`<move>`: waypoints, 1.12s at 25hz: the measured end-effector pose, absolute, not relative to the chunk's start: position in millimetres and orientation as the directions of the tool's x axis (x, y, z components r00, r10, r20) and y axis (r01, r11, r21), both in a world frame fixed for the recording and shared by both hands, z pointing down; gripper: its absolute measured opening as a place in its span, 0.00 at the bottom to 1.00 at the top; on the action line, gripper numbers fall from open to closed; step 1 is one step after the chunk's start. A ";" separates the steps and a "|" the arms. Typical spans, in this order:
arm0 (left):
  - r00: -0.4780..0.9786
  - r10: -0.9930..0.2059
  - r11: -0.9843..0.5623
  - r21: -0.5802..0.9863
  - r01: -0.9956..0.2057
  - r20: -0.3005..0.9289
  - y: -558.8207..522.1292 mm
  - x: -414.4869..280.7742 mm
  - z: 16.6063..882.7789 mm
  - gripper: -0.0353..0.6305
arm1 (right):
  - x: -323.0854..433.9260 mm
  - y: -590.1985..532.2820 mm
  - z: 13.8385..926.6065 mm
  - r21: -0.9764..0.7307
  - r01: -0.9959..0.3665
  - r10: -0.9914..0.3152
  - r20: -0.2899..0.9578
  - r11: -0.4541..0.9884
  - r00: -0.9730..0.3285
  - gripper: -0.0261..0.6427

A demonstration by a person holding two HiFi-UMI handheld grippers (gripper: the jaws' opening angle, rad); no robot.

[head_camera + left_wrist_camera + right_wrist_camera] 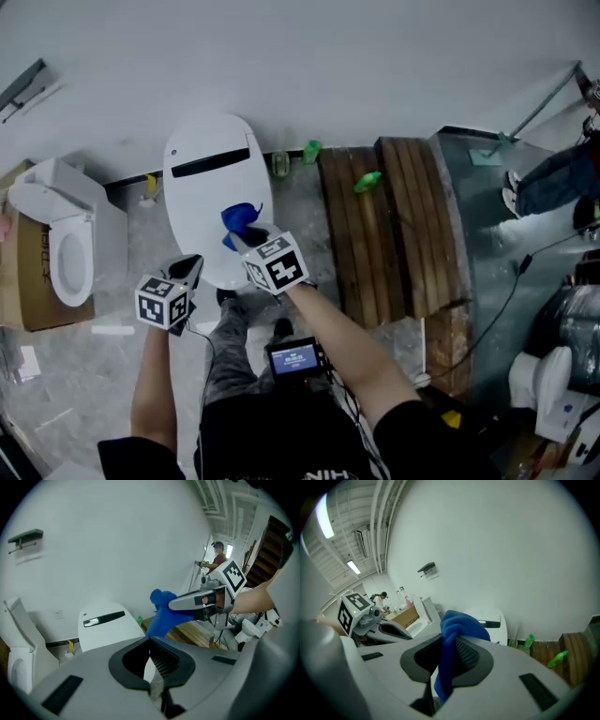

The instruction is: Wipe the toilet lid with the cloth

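A white toilet with its lid point(210, 192) down stands against the wall, also in the left gripper view as the lid point(107, 627) and behind the cloth in the right gripper view as the lid point(493, 623). My right gripper point(246, 236) is shut on a blue cloth point(239, 222), held in the air above the lid. The cloth point(449, 653) is pinched between the right jaws and hangs down; from the left it shows as a blue bunch point(164, 613) in the right gripper point(176, 604). My left gripper point(190, 269) is shut with nothing in it, raised beside the lid's near left edge.
A second toilet point(64, 234) with its lid up sits on a cardboard box at the left. Wooden planks point(389, 225) with green bottles point(367, 181) lie to the right. A metal platform point(511, 244) and cables lie further right. A person point(553, 178) stands at the far right.
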State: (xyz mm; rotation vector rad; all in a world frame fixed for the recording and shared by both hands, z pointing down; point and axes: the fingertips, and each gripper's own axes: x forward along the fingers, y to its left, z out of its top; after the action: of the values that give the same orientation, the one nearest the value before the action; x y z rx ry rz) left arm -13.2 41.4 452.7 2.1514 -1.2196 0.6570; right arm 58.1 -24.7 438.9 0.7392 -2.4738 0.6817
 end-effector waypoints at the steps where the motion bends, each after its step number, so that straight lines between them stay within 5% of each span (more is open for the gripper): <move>1: 0.461 -0.606 -0.417 0.235 -0.878 0.648 49.1 -11.9 436.4 0.07 | 62.0 -21.7 418.4 -0.323 -0.598 -0.380 0.534 0.734 -0.755 0.12; 9: 0.472 -0.674 -0.392 0.268 -0.880 0.567 121.0 7.7 343.8 0.07 | 104.1 25.0 324.2 -0.307 -0.564 -0.405 0.451 0.767 -0.796 0.12; 20: 0.519 -0.641 -0.432 0.293 -0.853 0.565 211.0 19.7 330.0 0.07 | 131.8 117.0 309.3 -0.233 -0.575 -0.415 0.491 0.784 -0.766 0.12; 28: 0.506 -0.609 -0.531 0.161 -0.832 0.611 313.4 16.4 327.3 0.07 | 112.7 194.9 286.3 -0.199 -0.597 -0.456 0.474 0.778 -0.753 0.12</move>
State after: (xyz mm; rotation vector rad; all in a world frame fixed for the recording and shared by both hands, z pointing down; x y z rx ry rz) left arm 16.4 313.4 327.3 2.3142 -1.1858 0.6887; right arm 112.7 194.9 286.3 0.7977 -2.5665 0.4784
